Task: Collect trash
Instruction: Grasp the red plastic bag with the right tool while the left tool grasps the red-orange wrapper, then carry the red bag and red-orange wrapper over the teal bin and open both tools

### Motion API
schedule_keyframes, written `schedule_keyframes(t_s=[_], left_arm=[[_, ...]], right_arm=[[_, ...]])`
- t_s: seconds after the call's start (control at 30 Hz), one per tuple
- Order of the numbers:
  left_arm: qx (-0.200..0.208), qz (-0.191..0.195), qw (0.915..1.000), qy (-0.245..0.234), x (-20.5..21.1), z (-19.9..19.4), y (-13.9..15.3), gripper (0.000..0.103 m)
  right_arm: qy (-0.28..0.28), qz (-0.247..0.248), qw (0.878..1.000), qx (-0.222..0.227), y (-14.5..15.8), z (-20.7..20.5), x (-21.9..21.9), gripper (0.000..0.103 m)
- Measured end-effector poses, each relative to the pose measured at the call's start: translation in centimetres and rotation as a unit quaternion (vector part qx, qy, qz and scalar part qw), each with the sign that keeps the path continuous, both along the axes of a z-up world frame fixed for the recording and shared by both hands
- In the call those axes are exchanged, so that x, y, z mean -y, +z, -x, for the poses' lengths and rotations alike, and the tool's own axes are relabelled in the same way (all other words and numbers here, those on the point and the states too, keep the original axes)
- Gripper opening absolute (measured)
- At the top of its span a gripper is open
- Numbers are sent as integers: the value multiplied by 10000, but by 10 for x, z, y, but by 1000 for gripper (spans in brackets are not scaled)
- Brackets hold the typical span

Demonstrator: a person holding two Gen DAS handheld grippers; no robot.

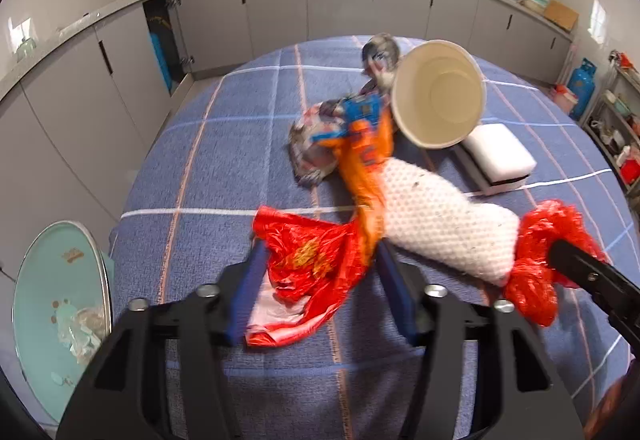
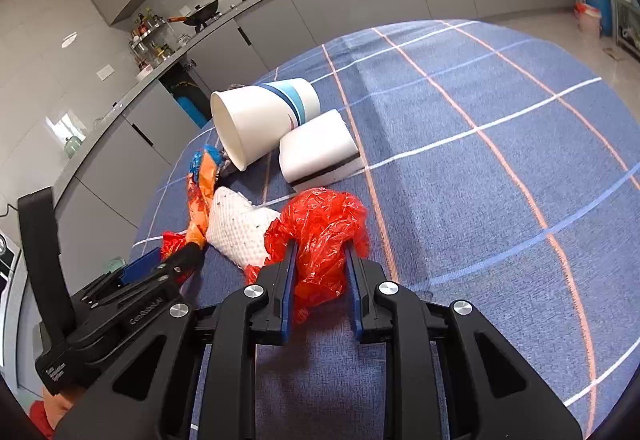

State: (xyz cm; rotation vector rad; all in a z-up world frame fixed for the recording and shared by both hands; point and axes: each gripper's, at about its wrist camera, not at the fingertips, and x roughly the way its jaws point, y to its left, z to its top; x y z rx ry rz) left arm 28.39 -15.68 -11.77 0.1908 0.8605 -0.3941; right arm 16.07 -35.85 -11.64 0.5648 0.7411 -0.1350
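Note:
A red plastic bag [image 1: 308,264] lies on the blue checked tablecloth [image 1: 224,144] with trash on it: a white foam net sleeve [image 1: 444,216], an orange and blue wrapper [image 1: 364,144], a crumpled printed wrapper [image 1: 316,144] and a tipped white paper cup [image 1: 438,94]. My left gripper [image 1: 320,264] is open, its fingers on either side of the bag's left end. My right gripper [image 2: 322,254] is shut on the bag's bunched right end [image 2: 324,232]. The cup [image 2: 260,120] and sleeve [image 2: 240,228] also show in the right wrist view.
A white sponge block with a dark base [image 1: 500,156] lies beside the cup; it also shows in the right wrist view [image 2: 320,148]. A pale green bin [image 1: 60,304] with scraps in it stands off the table's left edge. Grey kitchen cabinets [image 1: 280,12] run behind.

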Motion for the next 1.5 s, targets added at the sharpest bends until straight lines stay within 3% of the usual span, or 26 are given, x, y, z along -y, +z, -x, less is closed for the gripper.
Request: schedule_keyframes(t_s=[0.17, 0.23, 0.27, 0.43, 0.53, 0.6, 0.63, 0.67, 0.83, 0.9, 1.07, 1.37, 1.5], left_arm=[[28, 236, 9997, -18, -6, 9, 10, 30], [61, 400, 9991, -83, -12, 17, 18, 7], [68, 447, 9989, -98, -14, 20, 21, 3], [172, 558, 9982, -113, -28, 39, 30, 4], [180, 538, 9984, -53, -32, 41, 30, 12], [202, 532, 9984, -49, -32, 39, 31, 37], [233, 492, 9985, -4, -32, 36, 30, 54], [234, 458, 9987, 7, -32, 33, 29, 59], [80, 29, 9999, 64, -18, 10, 6, 57], [-85, 20, 9999, 107, -16, 5, -3, 48], [109, 186, 9998, 30, -22, 11, 6, 25], [291, 656, 9972, 190, -65, 45, 36, 24], [449, 691, 9961, 314, -86, 62, 48, 24]], right_arm=[[-24, 11, 9999, 100, 3, 5, 0, 22], [-59, 51, 9998, 184, 6, 8, 1, 22], [-84, 92, 9996, 240, 8, 12, 0, 22], [-135, 179, 9988, 445, 20, 28, -9, 22], [-131, 261, 9984, 476, 26, 32, -14, 22], [-128, 289, 9984, 469, 28, 35, -18, 22], [-125, 288, 9984, 467, 28, 36, -19, 22], [-120, 282, 9985, 459, 29, 35, -20, 23], [-127, 286, 9985, 445, 33, 33, -19, 22], [-159, 298, 9984, 461, 34, 34, -17, 22], [-243, 290, 9982, 463, 35, 35, -12, 22], [-65, 376, 9975, 601, 45, 37, -32, 22], [175, 430, 9967, 662, 51, 33, -52, 22]])
